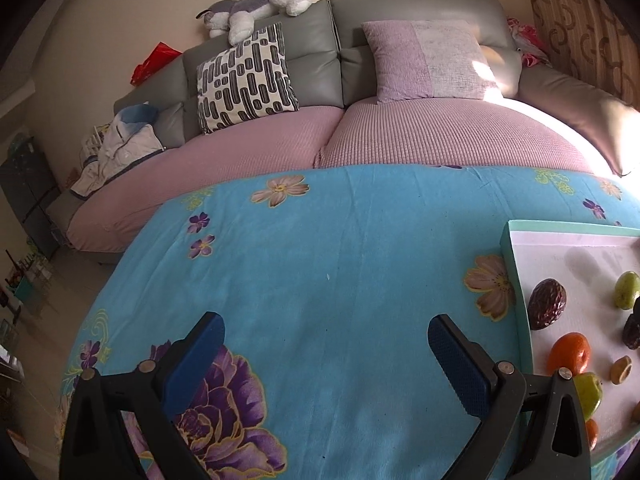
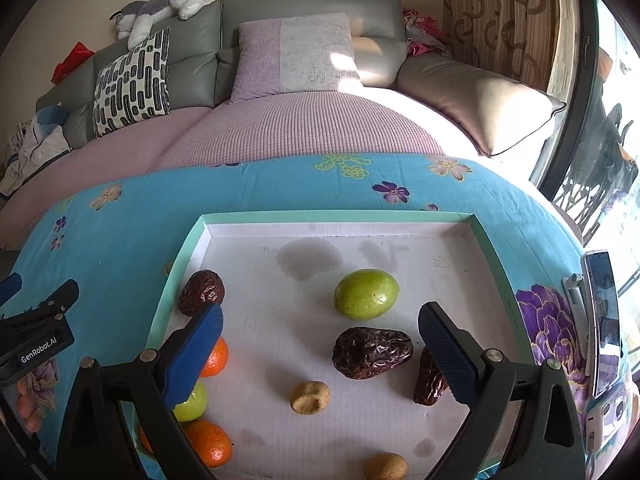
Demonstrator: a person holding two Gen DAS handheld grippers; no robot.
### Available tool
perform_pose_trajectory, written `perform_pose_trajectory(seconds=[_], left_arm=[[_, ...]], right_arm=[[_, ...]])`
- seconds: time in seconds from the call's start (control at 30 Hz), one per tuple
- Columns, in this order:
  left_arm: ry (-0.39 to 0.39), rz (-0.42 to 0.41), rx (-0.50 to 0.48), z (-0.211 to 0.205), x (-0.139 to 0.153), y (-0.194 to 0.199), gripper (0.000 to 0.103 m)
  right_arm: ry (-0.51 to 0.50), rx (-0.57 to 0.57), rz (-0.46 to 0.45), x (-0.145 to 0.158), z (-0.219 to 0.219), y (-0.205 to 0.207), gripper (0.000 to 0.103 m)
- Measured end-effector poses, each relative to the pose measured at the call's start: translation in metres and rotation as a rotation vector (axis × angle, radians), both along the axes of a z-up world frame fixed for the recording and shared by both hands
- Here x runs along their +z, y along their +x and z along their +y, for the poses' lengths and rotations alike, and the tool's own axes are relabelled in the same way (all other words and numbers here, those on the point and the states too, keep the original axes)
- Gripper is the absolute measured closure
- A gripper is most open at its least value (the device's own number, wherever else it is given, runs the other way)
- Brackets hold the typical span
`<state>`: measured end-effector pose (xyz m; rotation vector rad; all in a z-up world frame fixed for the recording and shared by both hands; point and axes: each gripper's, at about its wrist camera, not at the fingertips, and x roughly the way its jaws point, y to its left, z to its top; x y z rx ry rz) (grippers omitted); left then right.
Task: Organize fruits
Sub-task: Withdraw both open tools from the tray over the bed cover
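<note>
A shallow white tray with a mint-green rim point(image 2: 336, 216) lies on the blue floral cloth and holds loose fruit. Inside are a green fruit point(image 2: 366, 294), a wrinkled dark date point(image 2: 372, 352), a second date point(image 2: 202, 292) by the left wall, a third date point(image 2: 428, 380), oranges point(image 2: 214, 444) and small tan fruits point(image 2: 310, 397). My right gripper point(image 2: 320, 334) hovers open over the tray, the big date between its fingers' line. My left gripper point(image 1: 326, 342) is open over bare cloth, left of the tray point(image 1: 516, 276), where a date point(image 1: 547, 304) and an orange point(image 1: 569, 354) show.
A grey sofa with a pink cover point(image 1: 400, 136) runs behind the table, with cushions and a plush dog point(image 1: 260, 4). A phone on a stand point(image 2: 602, 320) sits at the table's right edge. The left gripper's body point(image 2: 36, 332) shows left of the tray.
</note>
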<state>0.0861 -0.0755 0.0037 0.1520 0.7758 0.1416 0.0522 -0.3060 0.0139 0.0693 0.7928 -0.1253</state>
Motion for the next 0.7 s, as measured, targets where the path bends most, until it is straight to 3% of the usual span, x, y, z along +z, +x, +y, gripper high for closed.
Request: perform_pose_trajectory(seconds=[0.23,0.7], left_arm=[[-0.009,0.073,0.005,0.013,-0.009,-0.017,0.0],[-0.044,0.125,-0.001,0.043,-0.025,-0.062,0.0]], right_arm=[[0.019,-0.002,0.02,0.0,0.008,-0.016,0.005],[0.013,0.058,0.014,-0.006,0.047,-0.065,0.005]])
